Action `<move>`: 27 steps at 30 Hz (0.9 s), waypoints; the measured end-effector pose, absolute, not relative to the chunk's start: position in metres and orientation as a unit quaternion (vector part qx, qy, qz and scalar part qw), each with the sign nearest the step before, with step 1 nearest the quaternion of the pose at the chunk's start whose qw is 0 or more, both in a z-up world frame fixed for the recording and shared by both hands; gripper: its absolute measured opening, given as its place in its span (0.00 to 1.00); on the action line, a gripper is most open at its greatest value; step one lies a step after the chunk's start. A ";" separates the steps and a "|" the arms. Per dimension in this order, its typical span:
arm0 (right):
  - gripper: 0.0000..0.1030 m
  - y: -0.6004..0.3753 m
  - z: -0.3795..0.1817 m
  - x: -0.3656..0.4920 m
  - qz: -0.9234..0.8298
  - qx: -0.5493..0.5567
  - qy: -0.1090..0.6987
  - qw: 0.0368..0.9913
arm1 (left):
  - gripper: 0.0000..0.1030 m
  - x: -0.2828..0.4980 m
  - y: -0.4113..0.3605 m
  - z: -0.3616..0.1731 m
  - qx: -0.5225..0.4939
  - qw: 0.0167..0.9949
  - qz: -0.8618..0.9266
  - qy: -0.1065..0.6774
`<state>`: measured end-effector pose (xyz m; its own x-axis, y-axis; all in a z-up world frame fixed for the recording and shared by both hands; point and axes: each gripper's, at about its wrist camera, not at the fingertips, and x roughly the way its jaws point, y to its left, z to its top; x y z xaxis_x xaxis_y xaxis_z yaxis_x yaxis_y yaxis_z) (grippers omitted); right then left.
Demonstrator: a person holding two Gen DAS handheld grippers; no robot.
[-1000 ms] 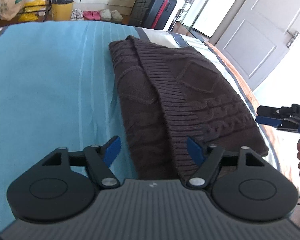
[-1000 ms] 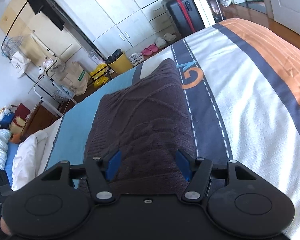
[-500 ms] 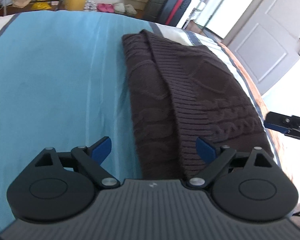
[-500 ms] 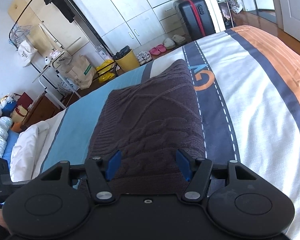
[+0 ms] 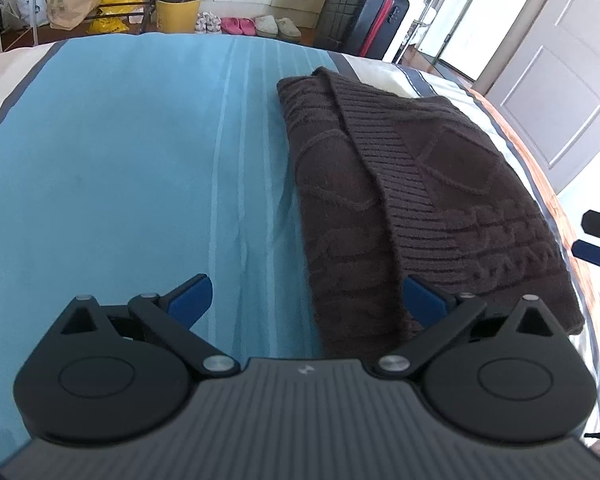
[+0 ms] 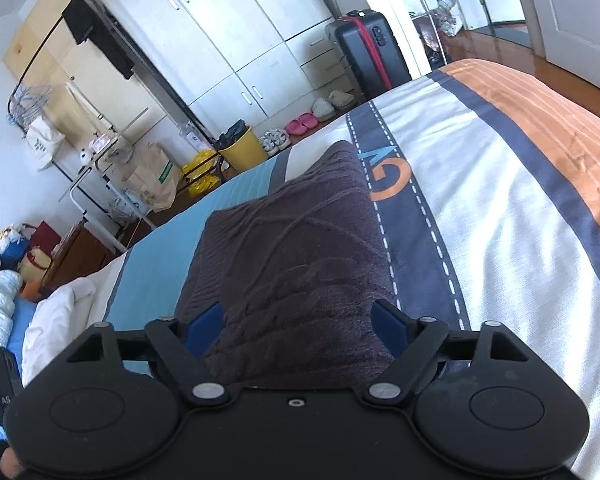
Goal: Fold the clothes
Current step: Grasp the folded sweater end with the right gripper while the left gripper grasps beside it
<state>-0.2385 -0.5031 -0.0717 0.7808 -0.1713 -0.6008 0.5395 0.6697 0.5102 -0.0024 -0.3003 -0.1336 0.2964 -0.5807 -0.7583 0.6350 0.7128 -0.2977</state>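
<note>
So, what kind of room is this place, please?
Most likely a bedroom in a home. A bed with a striped cover fills the view, a white wardrobe stands along the wall, and slippers and a suitcase sit on the floor.

A: What sits between the fingers (image 6: 204,322) of the right gripper (image 6: 298,322)?
B: The near end of a folded dark brown knit sweater (image 6: 292,256). The jaws are opening and the blue pads stand clear of the knit on either side.
A: And under it?
B: A bed (image 6: 500,216), blue stripe to the left, white, navy and orange to the right. Far off stand a black suitcase (image 6: 364,52) and a yellow bin (image 6: 242,148).
</note>
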 end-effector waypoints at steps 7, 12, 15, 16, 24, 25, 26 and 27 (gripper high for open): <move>0.89 -0.538 -0.079 -0.210 -0.164 0.361 0.312 0.863 | 1.00 0.030 -0.319 -0.117 -0.018 0.749 -0.444 0.491; 0.89 -0.576 -0.100 -0.206 -0.147 0.393 0.308 0.854 | 1.00 0.063 -0.336 -0.132 -0.010 0.724 -0.476 0.498; 0.89 -0.599 -0.129 -0.204 -0.115 0.471 0.302 0.821 | 0.98 0.083 -0.337 -0.167 -0.080 0.685 -0.485 0.538; 0.89 -0.604 -0.137 -0.198 -0.100 0.487 0.309 0.811 | 0.97 0.089 -0.339 -0.179 -0.102 0.667 -0.487 0.555; 0.91 -0.614 -0.162 -0.138 -0.020 0.438 0.360 0.823 | 0.80 0.090 -0.360 -0.192 -0.100 0.638 -0.546 0.534; 0.90 -0.611 -0.163 -0.135 -0.018 0.428 0.353 0.832 | 0.78 0.089 -0.365 -0.194 -0.093 0.644 -0.547 0.527; 0.88 -0.606 -0.164 -0.133 -0.019 0.416 0.349 0.840 | 0.78 0.086 -0.371 -0.194 -0.082 0.650 -0.550 0.518; 0.81 -0.601 -0.163 -0.132 -0.018 0.397 0.350 0.848 | 0.76 0.083 -0.377 -0.193 -0.068 0.657 -0.553 0.508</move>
<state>-0.1316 -0.6013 -0.1627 0.7545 0.2470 -0.6080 0.3089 0.6838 0.6611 0.0832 -0.3774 -0.1935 -0.1280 -0.7957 -0.5920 0.6574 0.3788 -0.6514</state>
